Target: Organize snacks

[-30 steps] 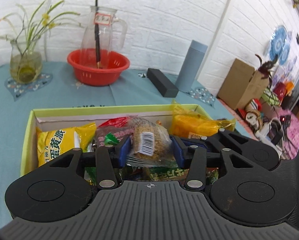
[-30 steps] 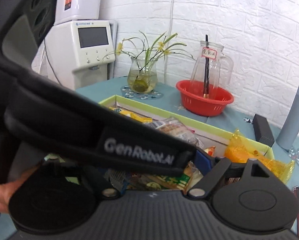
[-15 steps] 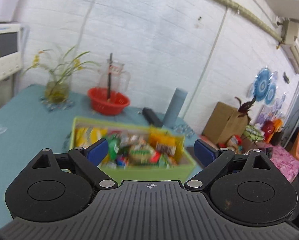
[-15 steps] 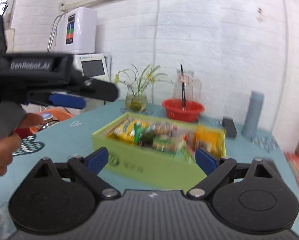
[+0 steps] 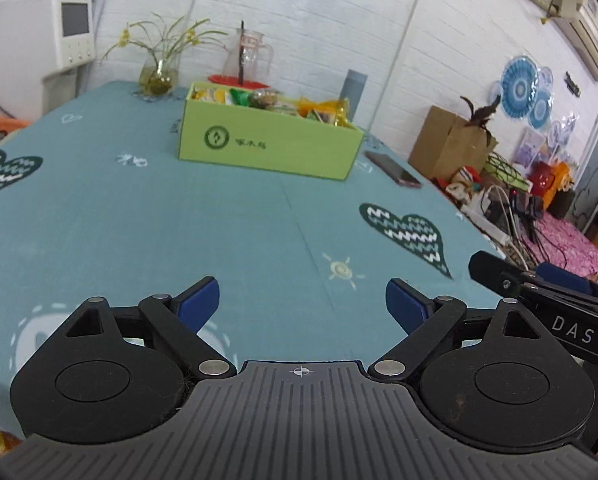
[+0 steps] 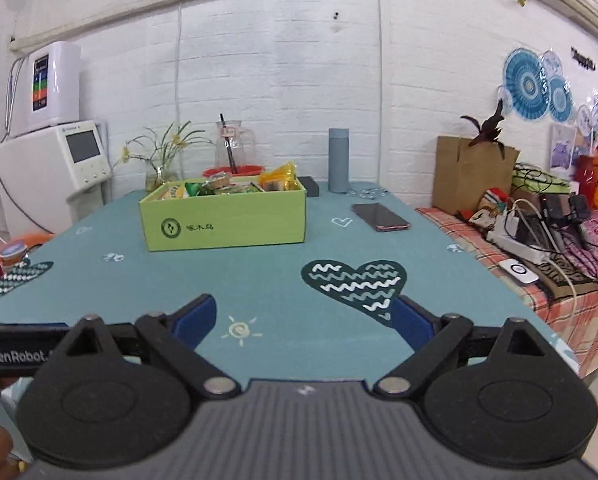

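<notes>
A green cardboard box (image 5: 267,148) full of snack packets (image 5: 259,98) stands on the teal tablecloth at the far side of the table; it also shows in the right wrist view (image 6: 223,220), with packets (image 6: 227,186) sticking up above its rim. My left gripper (image 5: 301,300) is open and empty, low over the near part of the table, far from the box. My right gripper (image 6: 303,316) is open and empty, also near the table's front. The right gripper's body (image 5: 547,300) shows at the right edge of the left wrist view.
A phone (image 6: 379,217) lies right of the box. Behind the box stand a flower vase (image 6: 159,172), a glass jug in a red bowl (image 6: 233,160), a grey-blue bottle (image 6: 337,160) and a black block (image 6: 310,186). The table's right edge drops to a cluttered bed (image 6: 539,232).
My left gripper let go of a snack packet in the box and opened. Both grippers pulled back and down to the near side of the table.
</notes>
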Available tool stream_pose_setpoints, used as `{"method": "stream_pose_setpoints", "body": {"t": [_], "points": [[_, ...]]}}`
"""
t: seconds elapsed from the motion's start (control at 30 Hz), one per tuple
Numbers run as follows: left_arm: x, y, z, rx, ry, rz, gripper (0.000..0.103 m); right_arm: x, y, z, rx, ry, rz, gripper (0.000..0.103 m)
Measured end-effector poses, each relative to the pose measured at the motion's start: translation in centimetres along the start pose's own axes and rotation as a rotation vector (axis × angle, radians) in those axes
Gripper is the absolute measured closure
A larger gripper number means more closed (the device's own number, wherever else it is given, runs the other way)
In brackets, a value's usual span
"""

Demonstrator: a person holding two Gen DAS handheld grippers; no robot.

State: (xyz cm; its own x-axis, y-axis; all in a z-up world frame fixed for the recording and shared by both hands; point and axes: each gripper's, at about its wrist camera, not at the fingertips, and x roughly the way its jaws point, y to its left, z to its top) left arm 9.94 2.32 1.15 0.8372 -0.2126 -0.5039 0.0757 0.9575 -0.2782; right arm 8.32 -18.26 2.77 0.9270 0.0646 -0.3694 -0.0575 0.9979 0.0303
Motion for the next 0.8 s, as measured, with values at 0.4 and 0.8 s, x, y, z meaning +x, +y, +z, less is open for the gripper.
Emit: {"method": "stream_pose_setpoints", "body": {"t": [0.4, 0.8], "points": [[-6.9, -1.4, -5.4, 0.052, -0.086, 0.058, 0.027, -4.9, -0.8, -4.7, -0.019, 0.065, 0.055, 0.010], [-6.9, -4.7, -7.6, 0.183, -0.086, 0.099, 0.025, -7.4, -3.6, -8.6, 0.058, 0.050, 0.115, 0.010]]}}
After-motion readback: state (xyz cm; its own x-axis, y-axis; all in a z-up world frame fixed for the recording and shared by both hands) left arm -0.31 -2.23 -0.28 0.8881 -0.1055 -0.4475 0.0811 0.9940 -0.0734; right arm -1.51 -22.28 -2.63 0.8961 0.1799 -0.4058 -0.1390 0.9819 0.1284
